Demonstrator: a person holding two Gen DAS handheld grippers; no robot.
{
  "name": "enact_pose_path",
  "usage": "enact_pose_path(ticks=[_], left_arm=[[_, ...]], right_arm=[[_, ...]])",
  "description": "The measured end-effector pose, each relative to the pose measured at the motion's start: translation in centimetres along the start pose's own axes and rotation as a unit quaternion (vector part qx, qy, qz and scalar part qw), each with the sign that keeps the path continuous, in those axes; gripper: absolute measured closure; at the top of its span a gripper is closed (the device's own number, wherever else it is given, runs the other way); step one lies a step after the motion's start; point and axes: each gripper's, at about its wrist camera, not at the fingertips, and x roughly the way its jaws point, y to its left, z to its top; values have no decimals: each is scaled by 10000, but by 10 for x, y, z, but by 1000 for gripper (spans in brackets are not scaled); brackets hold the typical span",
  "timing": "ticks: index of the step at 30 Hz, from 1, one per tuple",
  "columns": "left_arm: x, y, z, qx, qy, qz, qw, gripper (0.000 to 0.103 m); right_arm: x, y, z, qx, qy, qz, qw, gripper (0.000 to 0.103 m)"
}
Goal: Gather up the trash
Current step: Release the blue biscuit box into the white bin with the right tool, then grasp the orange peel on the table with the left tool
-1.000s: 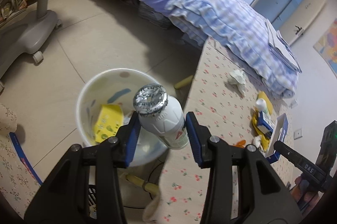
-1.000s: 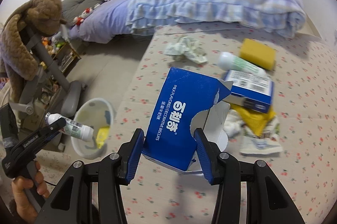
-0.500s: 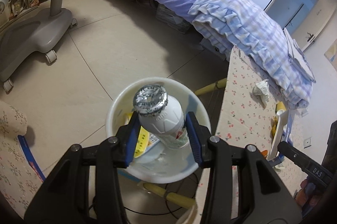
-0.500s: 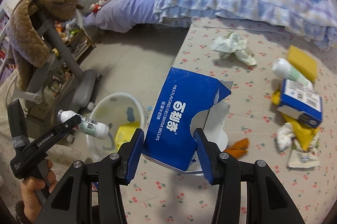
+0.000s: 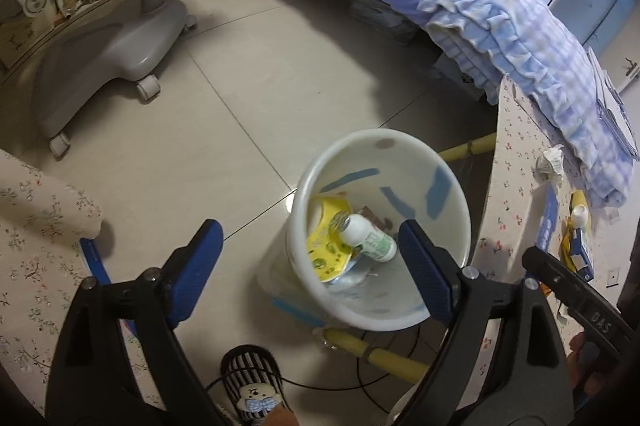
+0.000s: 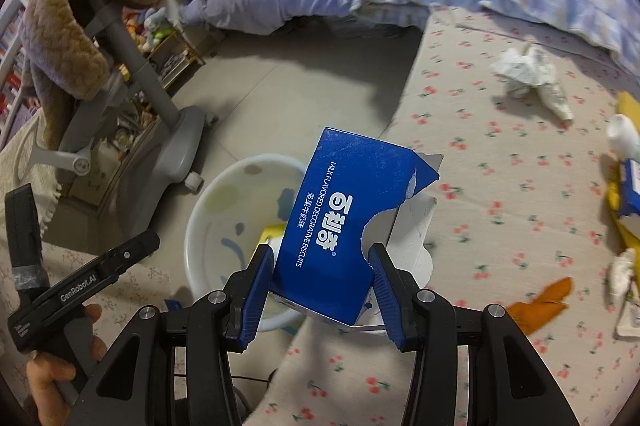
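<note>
Your left gripper (image 5: 310,258) hangs wide open above the white trash bin (image 5: 460,194) on the tiled floor, holding nothing. A small white drink bottle (image 5: 370,238) lies inside the bin on a yellow wrapper (image 5: 326,256). Your right gripper (image 6: 320,286) is clamped on a torn blue biscuit box (image 6: 340,222), held at the edge of the cherry-print worktop (image 6: 500,186), where a crumpled tissue (image 6: 530,74) lies.
</note>
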Motion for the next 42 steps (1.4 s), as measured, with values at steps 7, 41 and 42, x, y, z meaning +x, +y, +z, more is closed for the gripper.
enact_pose_path(ticks=[7,41,42], left_arm=[[-6,4,3,4,-95,76,9999,13],[-12,-73,-27,818,58,-436,9957,13],[-12,-80,-28,891,61,-450,9950,13]], right_arm=[[18,16,-1,-168,108,137,9997,52],[-91,-124,-28,679,-387,-747,9941,27],[-96,-131,-29,731,-403,-776,9935,27]])
